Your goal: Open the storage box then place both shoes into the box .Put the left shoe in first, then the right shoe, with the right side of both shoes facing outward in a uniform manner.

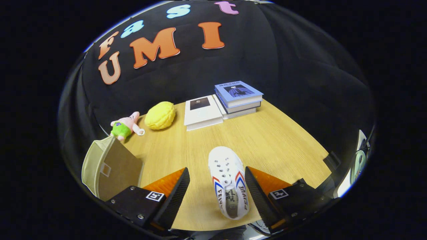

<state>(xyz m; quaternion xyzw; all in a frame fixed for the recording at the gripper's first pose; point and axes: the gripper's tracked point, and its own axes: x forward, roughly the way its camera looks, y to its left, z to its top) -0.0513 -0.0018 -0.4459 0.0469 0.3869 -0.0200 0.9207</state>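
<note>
A white sneaker [228,181] with red and blue side stripes lies on the wooden table [273,140], toe pointing away from me. It rests between my two fingers, nearer the right one, and neither finger touches it. My gripper [217,176] is open wide. The beige fabric storage box [108,166] stands just left of the left finger, its opening facing up and toward me, with a brown inner panel showing.
Along the far edge of the table lie a pink and green plush toy [126,126], a yellow plush [160,115], a white book [201,112] and a stack of books [238,97]. The black cloth wall closes off the back.
</note>
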